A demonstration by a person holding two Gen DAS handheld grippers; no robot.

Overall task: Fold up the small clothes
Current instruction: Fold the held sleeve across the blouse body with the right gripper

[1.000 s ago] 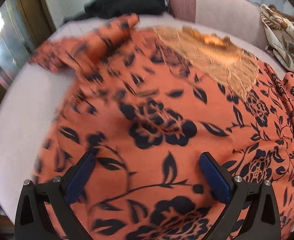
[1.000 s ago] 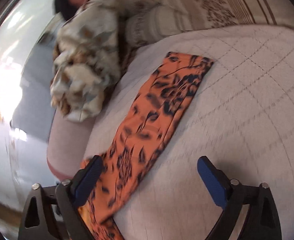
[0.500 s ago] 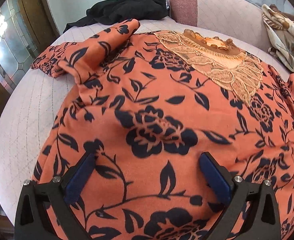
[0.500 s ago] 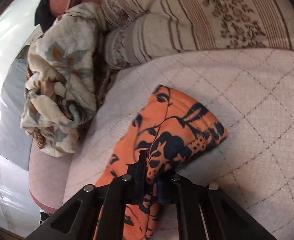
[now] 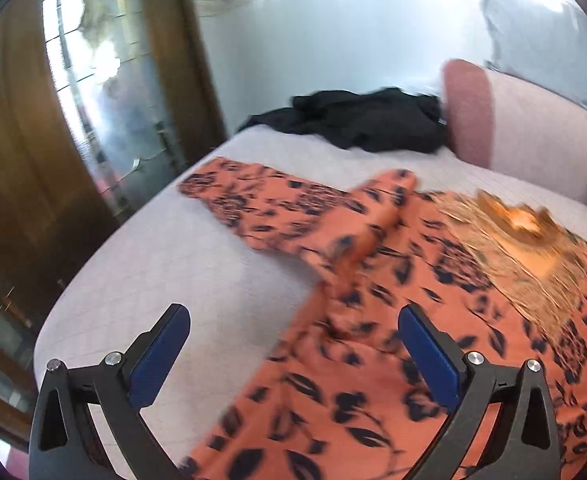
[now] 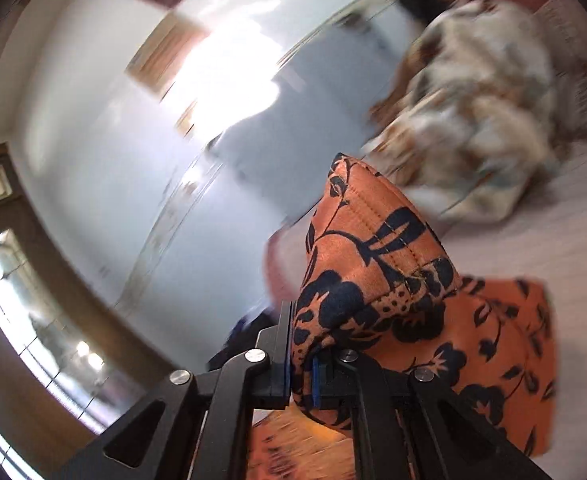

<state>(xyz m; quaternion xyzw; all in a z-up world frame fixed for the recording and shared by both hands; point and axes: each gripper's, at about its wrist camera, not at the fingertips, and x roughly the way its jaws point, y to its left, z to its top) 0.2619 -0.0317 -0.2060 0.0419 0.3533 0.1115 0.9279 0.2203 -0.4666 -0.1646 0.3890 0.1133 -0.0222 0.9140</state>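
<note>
An orange top with a dark blue flower print (image 5: 373,320) and a gold lace neckline (image 5: 525,240) lies spread on a pale quilted bed (image 5: 173,264). Its left sleeve (image 5: 261,204) stretches out flat toward the bed's left edge. My left gripper (image 5: 293,352) is open and empty, hovering over the garment's left side below that sleeve. My right gripper (image 6: 303,364) is shut on the cuff of the other sleeve (image 6: 373,264) and holds it lifted above the bed, the rest of the sleeve (image 6: 501,352) trailing down.
A black garment (image 5: 357,120) lies bunched at the back of the bed next to a pink cushion (image 5: 505,120). A crumpled cream floral cloth (image 6: 477,112) sits at the bed's right side. A wooden glazed door (image 5: 93,120) stands left of the bed.
My right gripper shut on the sleeve cuff and has lifted it off the bed, swinging it up. My left gripper has moved left toward the other sleeve, still open.
</note>
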